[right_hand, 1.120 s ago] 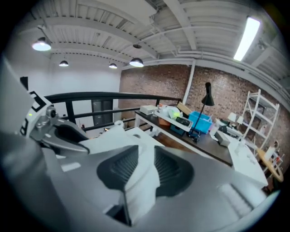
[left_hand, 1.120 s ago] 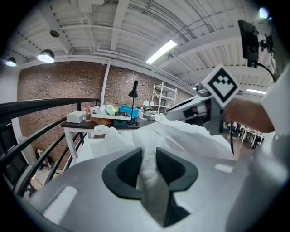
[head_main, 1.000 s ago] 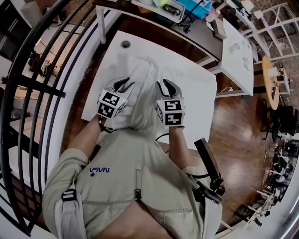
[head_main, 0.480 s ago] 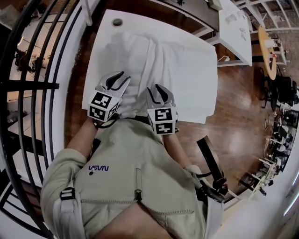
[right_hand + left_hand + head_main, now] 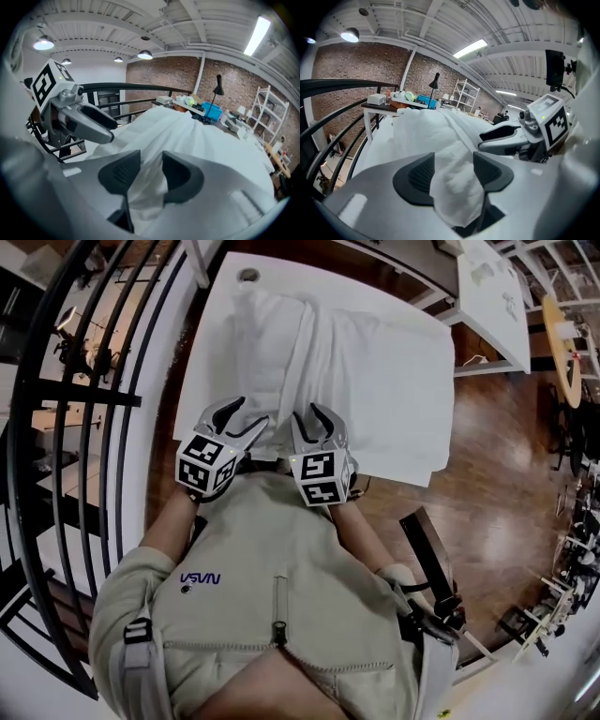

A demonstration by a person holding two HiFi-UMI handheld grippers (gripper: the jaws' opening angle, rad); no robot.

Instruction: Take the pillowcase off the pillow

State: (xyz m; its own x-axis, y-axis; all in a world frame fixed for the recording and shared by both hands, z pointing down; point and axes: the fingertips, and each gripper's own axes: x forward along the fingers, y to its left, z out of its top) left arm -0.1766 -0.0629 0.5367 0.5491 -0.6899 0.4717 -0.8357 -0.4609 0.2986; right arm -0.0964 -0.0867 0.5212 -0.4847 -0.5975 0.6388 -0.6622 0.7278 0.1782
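The pillow [image 5: 281,352] is lying on the table [image 5: 199,399], running from the person [image 5: 272,568] at the near edge toward the far edge, where a round hole [image 5: 248,275] is sitting just beyond it. The railing [image 5: 89,395] is standing along the table's left side, and a second table [image 5: 492,306] is standing behind and to the right, across a strip of floor.

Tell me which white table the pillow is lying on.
The near white table beside the black railing, with the pillow spread across it; the far white table at upper right has none.
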